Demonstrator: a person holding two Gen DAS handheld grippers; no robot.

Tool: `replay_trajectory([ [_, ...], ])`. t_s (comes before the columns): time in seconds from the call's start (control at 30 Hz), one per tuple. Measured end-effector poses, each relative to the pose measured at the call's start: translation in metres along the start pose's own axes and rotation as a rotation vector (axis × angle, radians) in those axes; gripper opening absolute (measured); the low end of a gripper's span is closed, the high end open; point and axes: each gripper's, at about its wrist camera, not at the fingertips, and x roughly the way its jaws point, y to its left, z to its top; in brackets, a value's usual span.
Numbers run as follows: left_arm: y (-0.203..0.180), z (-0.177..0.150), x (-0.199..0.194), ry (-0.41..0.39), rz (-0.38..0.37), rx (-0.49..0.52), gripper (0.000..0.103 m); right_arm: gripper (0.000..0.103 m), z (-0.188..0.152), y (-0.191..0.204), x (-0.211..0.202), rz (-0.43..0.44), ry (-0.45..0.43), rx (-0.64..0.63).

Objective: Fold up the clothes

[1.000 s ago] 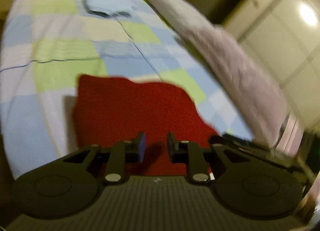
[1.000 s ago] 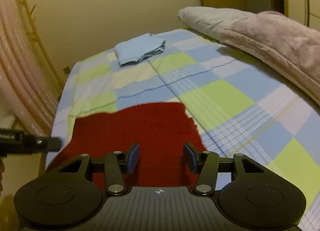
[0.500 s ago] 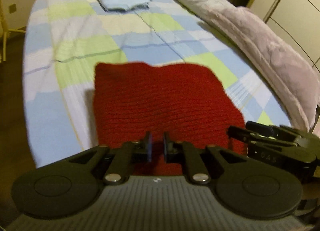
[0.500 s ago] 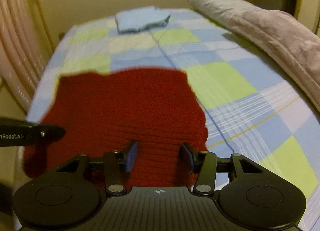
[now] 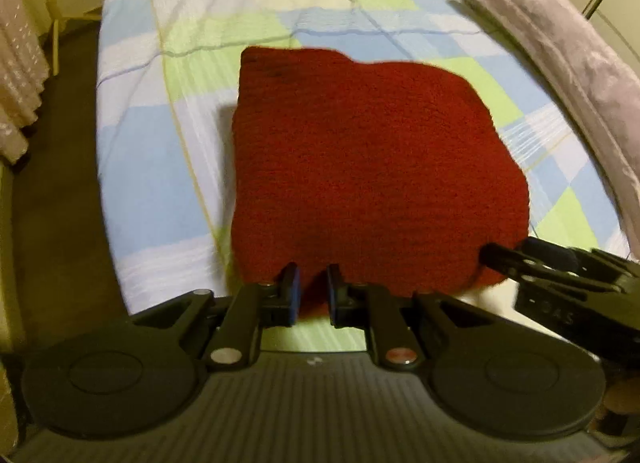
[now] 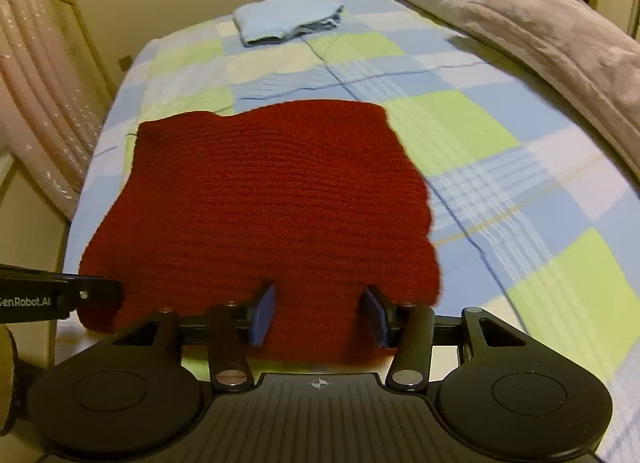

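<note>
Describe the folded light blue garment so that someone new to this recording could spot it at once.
Start from the bed with the blue, green and white checked cover. At its far end, near the wall, lies the folded light blue garment, a neat flat stack left of the grey blanket roll. Unlike the red knitted garment near the grippers, it is pale, smooth and small.

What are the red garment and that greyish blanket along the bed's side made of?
Red garment: looks like a thick matte knit, wool or acrylic, going by the fine horizontal ribs across it. Blanket: probably plush fleece; the surface looks soft and fuzzy with a faint sheen. The fibre of either cannot be told from here.
</note>
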Motion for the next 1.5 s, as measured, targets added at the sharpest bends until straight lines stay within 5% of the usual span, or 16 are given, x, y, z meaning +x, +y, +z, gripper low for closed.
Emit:
replay_trajectory([
  [0.23, -0.009, -0.007, -0.004, 0.073, 0.078, 0.034, 0.023, 0.049, -0.019, -0.012, -0.016, -0.031, 0.068, 0.075],
  [0.5, -0.006, -0.008, -0.007, 0.084, 0.056, 0.039, 0.025, 0.049, -0.021, -0.023, -0.026, -0.055, 0.066, 0.128],
  [0.63, 0.014, -0.004, -0.022, 0.018, -0.045, -0.009, 0.025, 0.049, -0.017, -0.031, -0.025, -0.059, 0.047, 0.135],
  [0.83, 0.073, 0.028, -0.018, -0.129, -0.126, -0.186, 0.027, 0.049, 0.007, -0.092, -0.021, 0.071, -0.069, 0.387],
  [1.1, 0.105, 0.088, 0.049, -0.153, -0.29, -0.318, 0.034, 0.049, 0.054, -0.132, 0.038, 0.227, -0.116, 0.526],
  [1.23, 0.109, 0.098, 0.074, -0.157, -0.374, -0.357, 0.027, 0.049, 0.059, -0.136, 0.068, 0.26, -0.095, 0.555],
  [1.27, 0.11, 0.099, 0.077, -0.171, -0.395, -0.355, 0.017, 0.047, 0.06, -0.136, 0.074, 0.271, -0.092, 0.56],
  [1.3, 0.111, 0.099, 0.079, -0.189, -0.411, -0.347, 0.008, 0.006, 0.062, -0.135, 0.076, 0.269, -0.104, 0.547],
  [1.4, 0.116, 0.098, 0.076, -0.261, -0.393, -0.326, 0.007, 0.007, 0.067, -0.13, 0.074, 0.25, -0.162, 0.486],
  [1.5, 0.118, 0.095, 0.092, -0.231, -0.353, -0.308, 0.008, 0.007, 0.067, -0.132, 0.079, 0.193, -0.173, 0.475],
])
